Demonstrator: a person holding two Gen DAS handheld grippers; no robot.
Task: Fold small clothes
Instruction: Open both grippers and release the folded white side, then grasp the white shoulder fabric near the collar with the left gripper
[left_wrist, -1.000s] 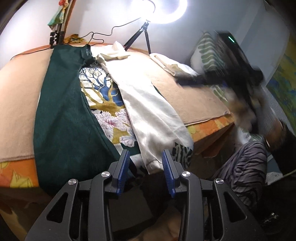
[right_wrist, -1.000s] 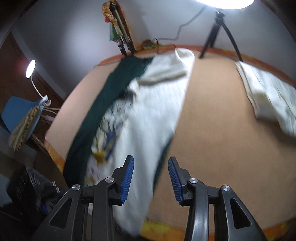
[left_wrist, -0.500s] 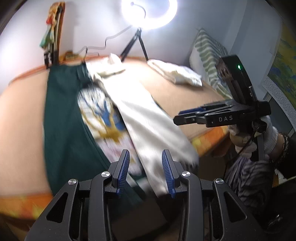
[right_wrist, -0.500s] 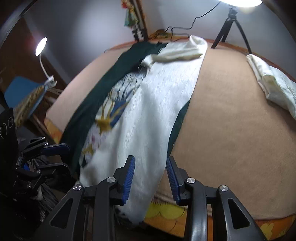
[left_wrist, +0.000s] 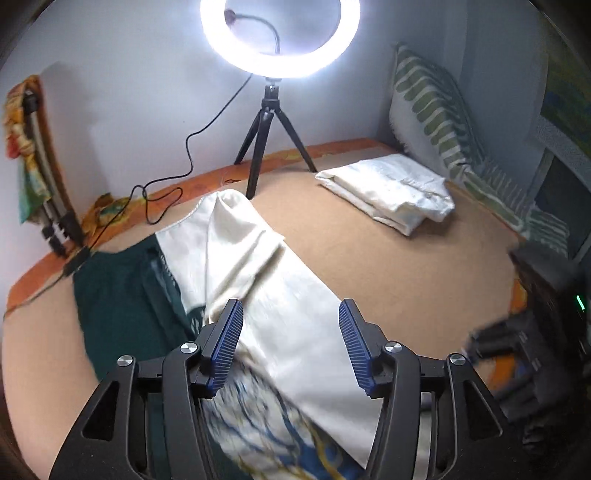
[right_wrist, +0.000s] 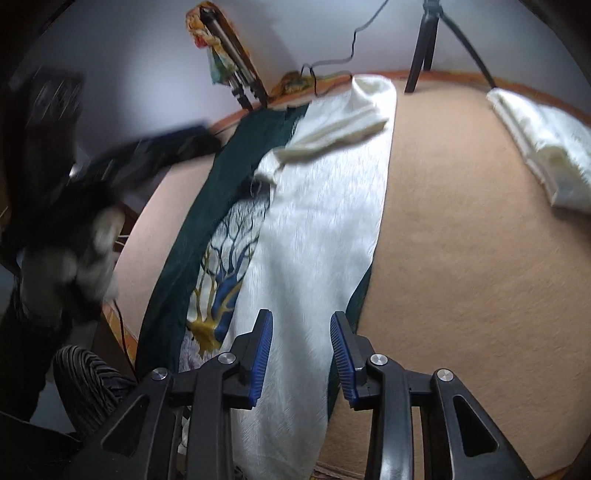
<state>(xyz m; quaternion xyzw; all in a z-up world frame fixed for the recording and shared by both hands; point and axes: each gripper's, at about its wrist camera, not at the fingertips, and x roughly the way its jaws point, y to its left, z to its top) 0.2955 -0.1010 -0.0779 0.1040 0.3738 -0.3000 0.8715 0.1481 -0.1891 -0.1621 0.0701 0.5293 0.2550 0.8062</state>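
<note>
Long cream satin garment runs lengthwise from the bed's near edge; right claw, released, straddles its near end; left claw also released.

L gripper: black angular frame w/ triangular cutouts, silver round screws, blue ribbed pads | R gripper: same build – black arms, silver screws, blue ribbed pads | striped dark/grey trouser leg at lower left, R view

Left gripper jaws spread wide over long cream satin cloth; dark green fabric lies left of the fingers.
</note>
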